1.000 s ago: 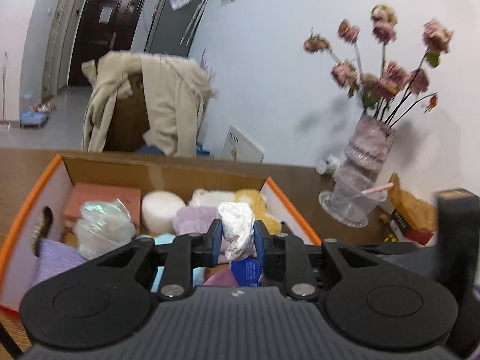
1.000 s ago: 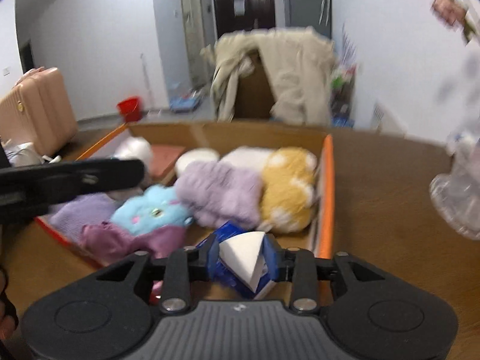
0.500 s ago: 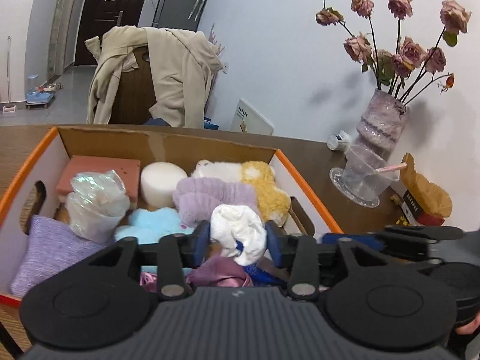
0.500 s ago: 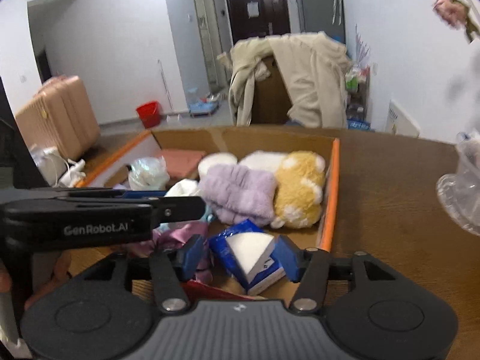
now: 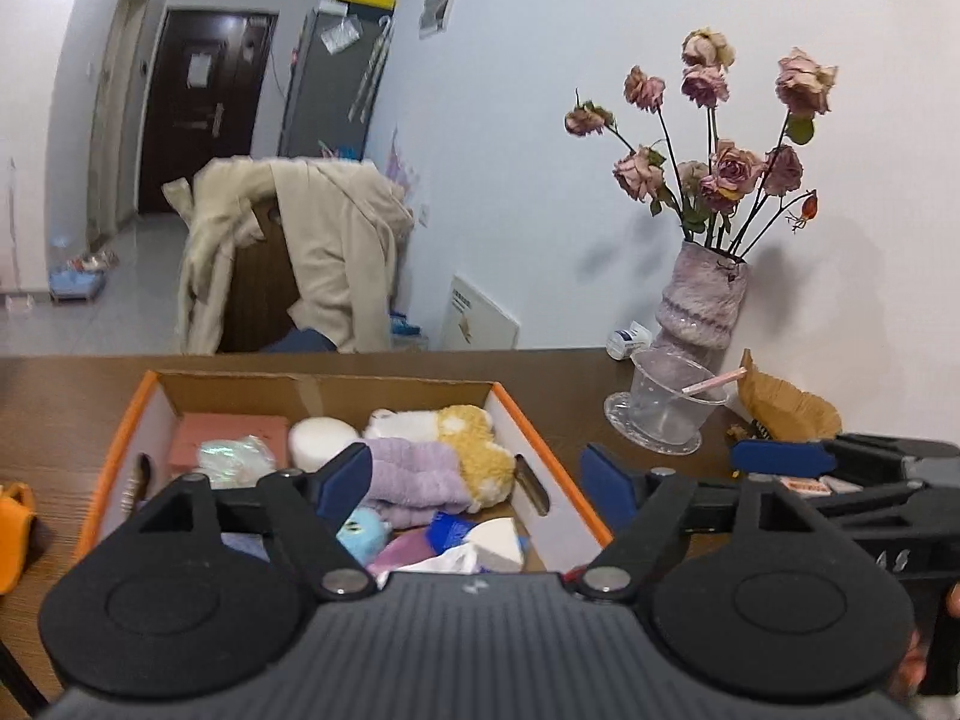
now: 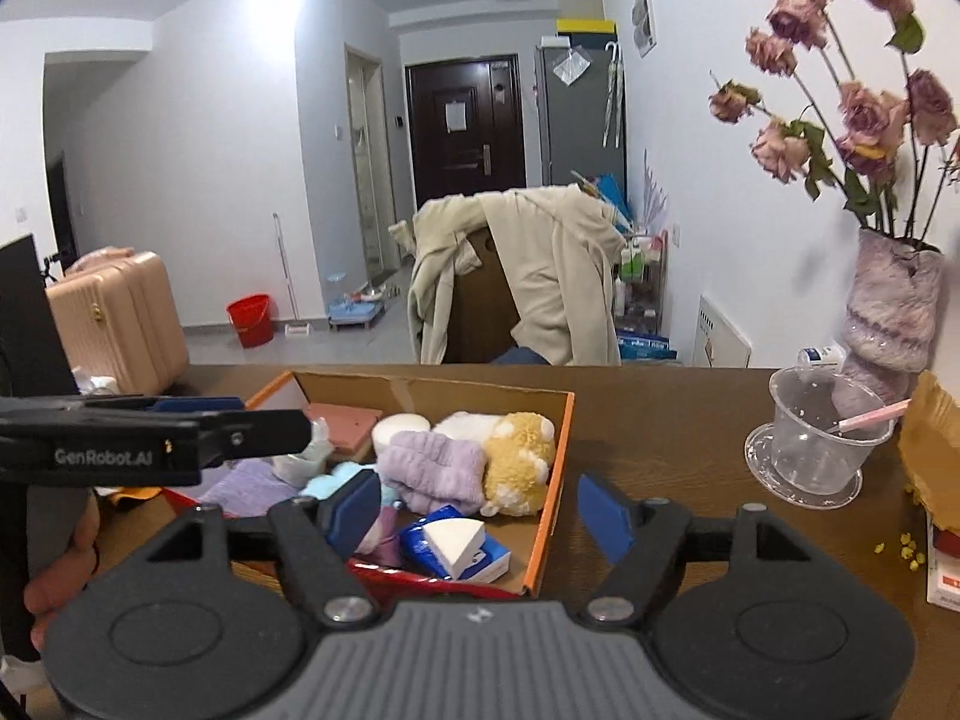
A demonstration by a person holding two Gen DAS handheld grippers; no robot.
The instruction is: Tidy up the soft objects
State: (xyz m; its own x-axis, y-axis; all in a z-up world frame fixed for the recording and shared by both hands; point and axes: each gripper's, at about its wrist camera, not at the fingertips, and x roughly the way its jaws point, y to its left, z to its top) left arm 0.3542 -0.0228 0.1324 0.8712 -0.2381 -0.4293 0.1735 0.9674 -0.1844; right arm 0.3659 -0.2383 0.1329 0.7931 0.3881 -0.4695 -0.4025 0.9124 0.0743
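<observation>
An orange-edged cardboard box (image 5: 528, 420) (image 6: 555, 480) on the brown table holds several soft objects: a purple towel (image 5: 420, 474) (image 6: 438, 468), a yellow plush (image 5: 480, 456) (image 6: 519, 456), a white round sponge (image 5: 321, 435), a pink block (image 5: 228, 432), a blue plush (image 5: 363, 531), a white cloth (image 5: 450, 561) and a blue tissue pack with a white wedge sponge (image 6: 456, 543) (image 5: 495, 540). My left gripper (image 5: 477, 486) is open and empty above the box's near edge. My right gripper (image 6: 480, 507) is open and empty, above the box's near right corner.
A clear plastic cup with a pink straw (image 5: 672, 405) (image 6: 822, 441) and a vase of dried roses (image 5: 705, 300) (image 6: 894, 312) stand right of the box. A chair draped with a beige coat (image 6: 522, 276) is behind the table. An orange item (image 5: 15, 516) lies left.
Both grippers opened wide and pulled back and up. The left let go of the white cloth, the right of the tissue pack with white sponge; both now lie in the box.
</observation>
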